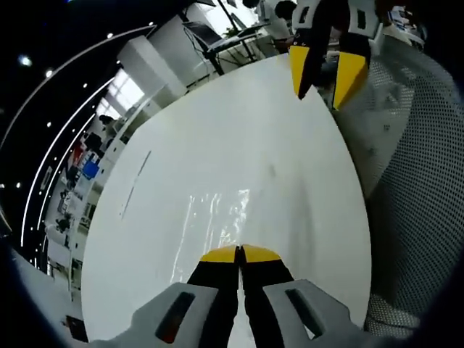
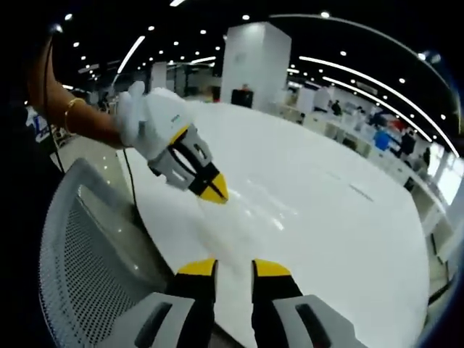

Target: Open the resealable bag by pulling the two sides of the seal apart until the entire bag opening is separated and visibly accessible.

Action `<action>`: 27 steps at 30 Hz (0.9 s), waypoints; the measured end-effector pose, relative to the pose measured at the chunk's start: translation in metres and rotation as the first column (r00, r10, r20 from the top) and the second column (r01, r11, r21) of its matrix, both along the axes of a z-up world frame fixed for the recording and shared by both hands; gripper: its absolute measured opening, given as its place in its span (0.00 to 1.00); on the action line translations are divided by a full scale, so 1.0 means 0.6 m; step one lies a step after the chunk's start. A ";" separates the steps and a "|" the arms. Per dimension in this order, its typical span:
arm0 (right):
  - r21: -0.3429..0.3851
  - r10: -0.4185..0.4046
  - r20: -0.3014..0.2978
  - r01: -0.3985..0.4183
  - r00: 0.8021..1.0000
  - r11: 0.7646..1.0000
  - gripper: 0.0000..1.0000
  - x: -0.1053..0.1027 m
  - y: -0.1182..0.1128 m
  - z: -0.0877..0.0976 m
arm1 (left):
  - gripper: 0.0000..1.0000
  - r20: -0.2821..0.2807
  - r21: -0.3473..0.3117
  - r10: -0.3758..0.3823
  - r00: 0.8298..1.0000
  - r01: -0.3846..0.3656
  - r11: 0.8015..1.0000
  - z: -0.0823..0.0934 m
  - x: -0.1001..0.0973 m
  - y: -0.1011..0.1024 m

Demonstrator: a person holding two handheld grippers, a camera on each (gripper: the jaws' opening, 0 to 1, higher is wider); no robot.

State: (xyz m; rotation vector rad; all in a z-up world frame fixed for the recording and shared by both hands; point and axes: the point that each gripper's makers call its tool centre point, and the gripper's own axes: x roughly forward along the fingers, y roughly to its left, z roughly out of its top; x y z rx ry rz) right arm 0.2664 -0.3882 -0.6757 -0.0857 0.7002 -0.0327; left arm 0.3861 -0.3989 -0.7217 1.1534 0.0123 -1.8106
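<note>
Left gripper (image 1: pixel 239 254): yellow tips pressed together with no gap, resting at the near end of the resealable bag (image 1: pixel 214 221). Cannot tell whether any film is caught between them or merely lies under them. Seen from the right gripper view as well, held in a gloved hand (image 2: pixel 145 116), nose down on the tabletop (image 2: pixel 341 217), tips closed.

Right gripper (image 2: pixel 233 268): jaws spread, nothing between them, hanging over the tabletop edge on the side of the mesh chair (image 2: pixel 80 254). In the left gripper view, up near the far stretch of that same curved edge (image 1: pixel 322 69), well apart from the bag.

Bag: clear, flat on the white tabletop, little more than a glossy patch, set in from the chair-side edge. Long axis running straight ahead from the left tips, toward the far side of the tabletop. Seal line too faint to place at either end.

Relation that matters: left much the nearer, already at the bag; right off toward the chair-side edge, with the bag ahead of its open jaws, beside the left tips. Probably needs to travel inward from that edge and close on the opposite lip beside the left tips, so the two can draw apart across the bag's width.
</note>
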 end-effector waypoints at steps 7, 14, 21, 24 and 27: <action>0.007 -0.042 0.022 0.042 0.999 0.999 0.15 -0.009 -0.013 0.011 | 0.00 0.001 0.005 0.029 1.000 -0.029 1.000 -0.005 0.026 -0.022; 0.062 -0.109 0.044 0.106 0.993 0.992 0.16 -0.020 -0.026 0.009 | 0.00 0.003 0.010 0.057 0.998 -0.057 0.998 -0.015 0.052 -0.039; 0.077 -0.129 0.028 0.126 0.991 0.989 0.16 -0.024 -0.025 0.000 | 0.00 -0.015 0.018 0.069 0.997 -0.069 0.997 -0.021 0.071 -0.060; 0.088 -0.137 0.030 0.134 0.990 0.987 0.17 -0.023 -0.024 0.000 | 0.00 0.006 0.029 0.080 0.997 -0.080 0.996 -0.023 0.087 -0.068; 0.089 -0.137 0.024 0.134 0.990 0.987 0.17 -0.023 -0.023 -0.003 | 0.00 0.018 0.039 0.096 0.995 -0.097 0.995 -0.026 0.100 -0.072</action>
